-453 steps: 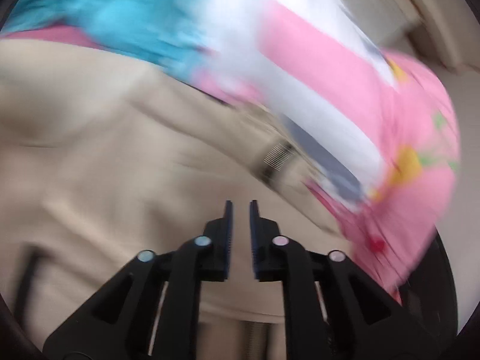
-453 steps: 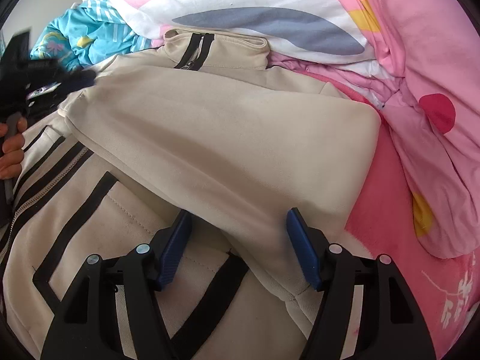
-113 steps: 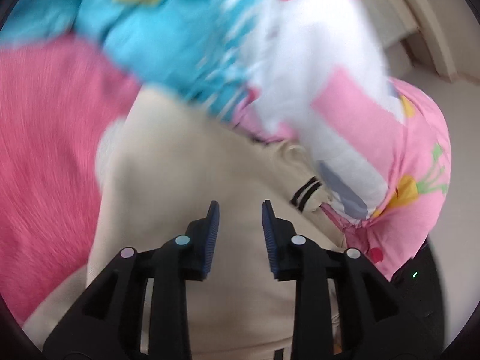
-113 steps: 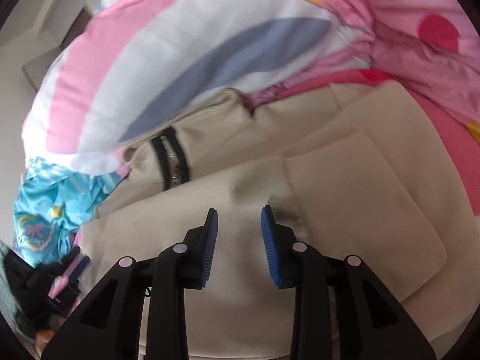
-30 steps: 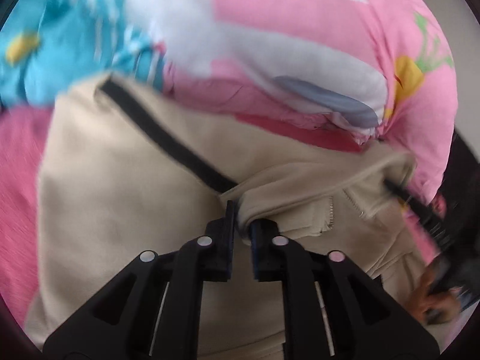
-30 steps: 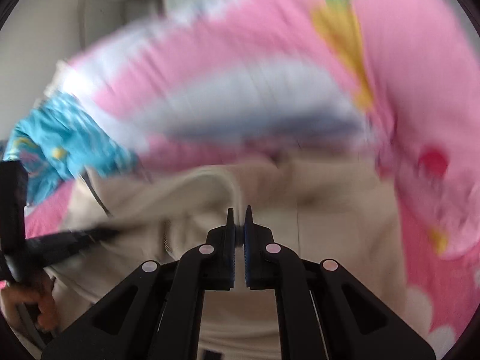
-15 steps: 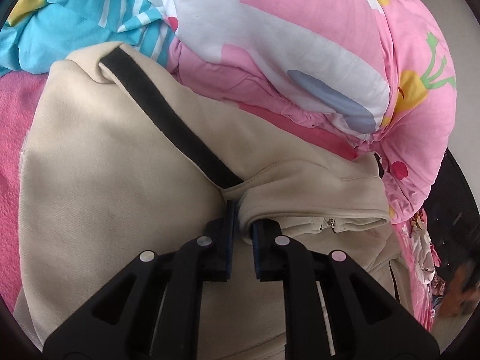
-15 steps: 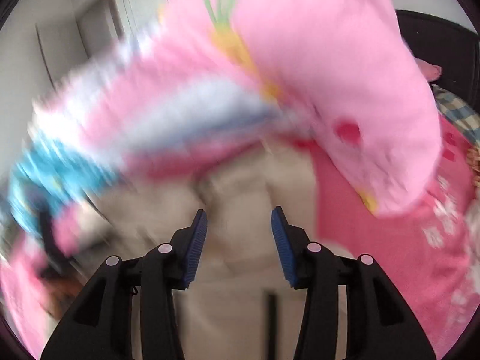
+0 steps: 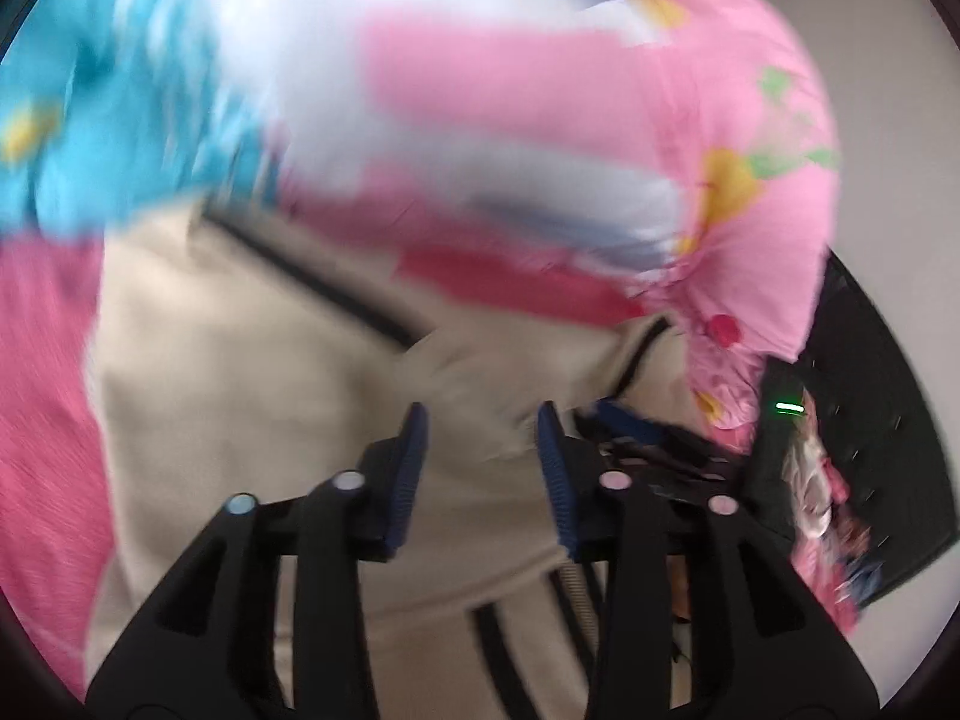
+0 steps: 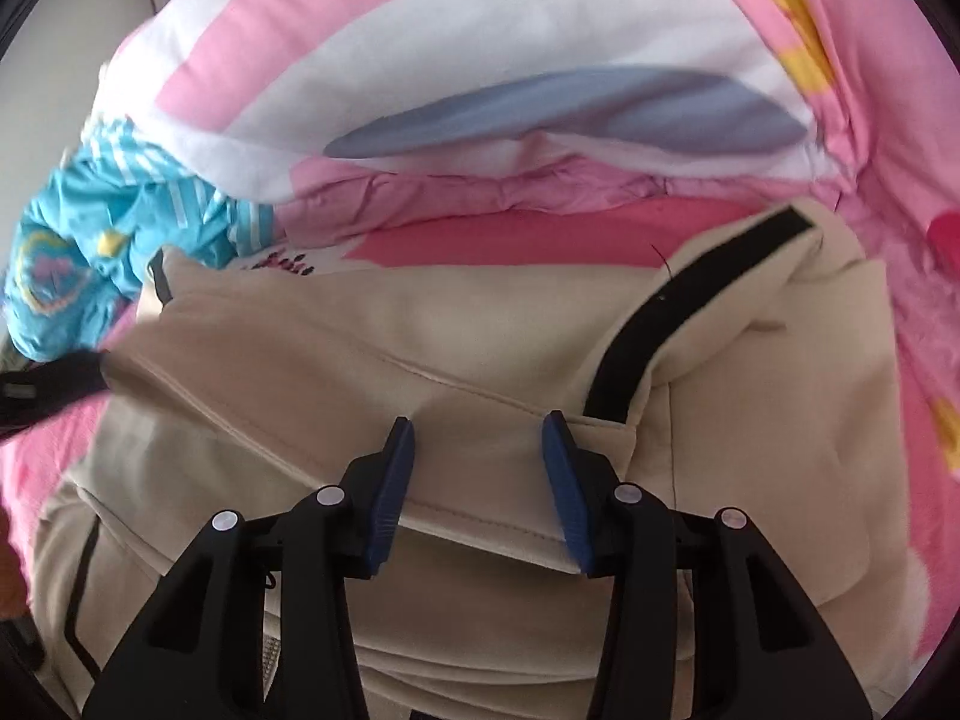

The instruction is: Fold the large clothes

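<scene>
A: The right tool (image 10: 477, 468) has its jaws apart, empty, hovering over the beige jacket (image 10: 420, 360). The left tool (image 9: 480, 456) is opening, and the blur hides whether it grips anything.

B: Where's the jacket?

A: Folded on the pink bed (image 10: 528, 240), near the striped duvet (image 10: 480, 60).

B: Advice?

A: I'd press the fold flat and square its edges before the next fold. A blue garment (image 10: 90, 240) lies far left.

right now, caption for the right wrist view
Open right claw hovering over the folded beige jacket on pink bedding.
</scene>
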The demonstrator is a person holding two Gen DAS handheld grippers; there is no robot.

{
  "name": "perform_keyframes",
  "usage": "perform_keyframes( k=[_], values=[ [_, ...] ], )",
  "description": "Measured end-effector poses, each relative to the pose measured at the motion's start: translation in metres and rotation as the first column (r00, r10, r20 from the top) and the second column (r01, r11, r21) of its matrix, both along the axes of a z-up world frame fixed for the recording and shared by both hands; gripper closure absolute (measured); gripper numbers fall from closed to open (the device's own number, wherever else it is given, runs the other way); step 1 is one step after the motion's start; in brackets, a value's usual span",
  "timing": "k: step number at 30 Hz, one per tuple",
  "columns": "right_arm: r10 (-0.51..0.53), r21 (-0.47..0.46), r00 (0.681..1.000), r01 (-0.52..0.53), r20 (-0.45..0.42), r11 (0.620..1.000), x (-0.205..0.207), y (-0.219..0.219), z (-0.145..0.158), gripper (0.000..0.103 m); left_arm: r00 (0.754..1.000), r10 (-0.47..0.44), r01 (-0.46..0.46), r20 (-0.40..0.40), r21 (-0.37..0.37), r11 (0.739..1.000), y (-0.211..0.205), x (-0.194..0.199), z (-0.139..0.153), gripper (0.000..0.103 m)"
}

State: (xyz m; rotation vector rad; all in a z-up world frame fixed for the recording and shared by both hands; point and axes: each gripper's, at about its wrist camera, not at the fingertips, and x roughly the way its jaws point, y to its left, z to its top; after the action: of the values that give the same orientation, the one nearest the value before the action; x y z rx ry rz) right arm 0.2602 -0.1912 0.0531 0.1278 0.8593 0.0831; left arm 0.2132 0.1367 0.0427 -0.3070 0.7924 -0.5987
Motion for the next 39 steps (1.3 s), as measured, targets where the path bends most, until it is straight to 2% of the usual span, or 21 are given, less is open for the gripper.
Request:
perform_keyframes(
  k=[4,6,7,9,10,11,12,13,14,15,17,18,23,28,31,33,35,36,37,38,39],
  values=[
    [0.023,0.079,1.0,-0.023,0.006,0.997,-0.003,-0.013,0.0,0.059,0.989,-0.045,0.042,0.14,0.02,0.999,-0.023,-0.031,0.038,0.052],
    [0.037,0.135,0.999,-0.038,0.006,0.99,-0.002,-0.02,-0.001,0.059,0.988,-0.006,0.004,0.152,0.018,1.0,-0.036,-0.017,0.035,0.053],
    [0.038,0.157,0.999,-0.039,0.006,0.987,0.0,-0.017,0.0,0.059,0.992,-0.008,0.012,0.129,-0.026,1.0,-0.043,0.005,0.025,0.054],
    [0.036,0.193,0.999,-0.036,0.005,0.981,-0.001,-0.022,0.001,0.06,0.999,-0.029,0.032,0.024,-0.131,0.991,-0.048,0.05,-0.005,0.078],
    [0.034,0.205,0.999,-0.034,0.003,0.978,-0.002,-0.024,0.001,0.06,0.992,-0.018,-0.013,-0.125,-0.237,0.972,-0.041,0.082,-0.037,0.082],
    [0.035,0.206,0.999,-0.035,0.003,0.978,-0.002,-0.024,0.001,0.06,0.967,0.013,-0.095,-0.254,-0.314,0.945,-0.027,0.1,-0.069,0.086],
    [0.035,0.202,0.999,-0.035,0.003,0.979,-0.002,-0.023,0.001,0.06,0.942,0.04,-0.166,-0.334,-0.359,0.918,-0.016,0.107,-0.092,0.101],
    [0.038,0.192,0.999,-0.038,0.0,0.981,-0.001,-0.021,0.001,0.06,0.911,0.055,-0.262,-0.408,-0.472,0.842,0.007,0.11,-0.123,0.101],
    [0.041,0.185,0.999,-0.04,-0.002,0.982,-0.002,-0.02,0.001,0.061,0.912,0.068,-0.3,-0.404,-0.544,0.784,0.023,0.106,-0.132,0.101],
    [0.043,0.18,0.999,-0.042,-0.002,0.983,-0.003,-0.02,0.002,0.062,0.907,0.182,-0.371,-0.379,-0.516,0.772,0.041,0.097,-0.129,0.101],
    [0.042,0.166,0.999,-0.04,-0.009,0.985,-0.003,-0.019,0.002,0.068,0.874,0.399,-0.478,-0.277,-0.348,0.807,0.056,0.087,-0.113,0.1],
    [0.046,0.167,0.999,-0.043,-0.014,0.985,-0.002,-0.019,0.002,0.069,0.867,0.408,-0.492,-0.286,-0.359,0.793,0.061,0.087,-0.116,0.1],
    [0.042,0.263,0.998,-0.03,-0.042,0.964,-0.007,-0.033,0.011,0.07,0.88,0.419,-0.471,-0.225,-0.297,0.83,0.051,0.086,-0.112,0.1],
    [-0.101,0.268,0.994,0.087,0.038,0.959,-0.026,-0.068,0.059,0.07,0.891,0.403,-0.451,-0.208,-0.306,0.838,0.053,0.085,-0.111,0.101],
    [-0.044,0.36,0.999,0.038,0.009,0.932,-0.005,-0.063,0.069,0.07,0.893,0.398,-0.447,-0.212,-0.303,0.841,0.05,0.088,-0.111,0.101],
    [0.051,0.433,0.998,-0.028,-0.042,0.901,0.019,-0.048,0.057,0.07,0.894,0.392,-0.443,-0.215,-0.307,0.842,0.049,0.088,-0.111,0.101],
    [0.067,0.5,0.988,0.013,-0.142,0.866,0.043,-0.041,0.02,0.073,0.899,0.381,-0.434,-0.216,-0.32,0.842,0.05,0.088,-0.111,0.101],
    [0.016,0.475,0.984,0.072,-0.178,0.877,0.045,-0.045,0.006,0.082,0.902,0.375,-0.429,-0.217,-0.328,0.842,0.051,0.087,-0.111,0.101],
    [-0.087,0.466,0.979,0.166,-0.186,0.869,0.041,-0.066,-0.013,0.103,0.903,0.368,-0.424,-0.22,-0.334,0.842,0.052,0.087,-0.112,0.101],
    [-0.139,0.514,0.978,0.199,-0.154,0.835,0.035,-0.083,-0.02,0.103,0.906,0.362,-0.419,-0.22,-0.34,0.842,0.052,0.087,-0.112,0.101],
    [-0.226,0.617,0.967,0.248,-0.116,0.747,0.022,-0.113,-0.03,0.103,0.909,0.355,-0.412,-0.22,-0.344,0.844,0.051,0.088,-0.111,0.101]
  ],
)
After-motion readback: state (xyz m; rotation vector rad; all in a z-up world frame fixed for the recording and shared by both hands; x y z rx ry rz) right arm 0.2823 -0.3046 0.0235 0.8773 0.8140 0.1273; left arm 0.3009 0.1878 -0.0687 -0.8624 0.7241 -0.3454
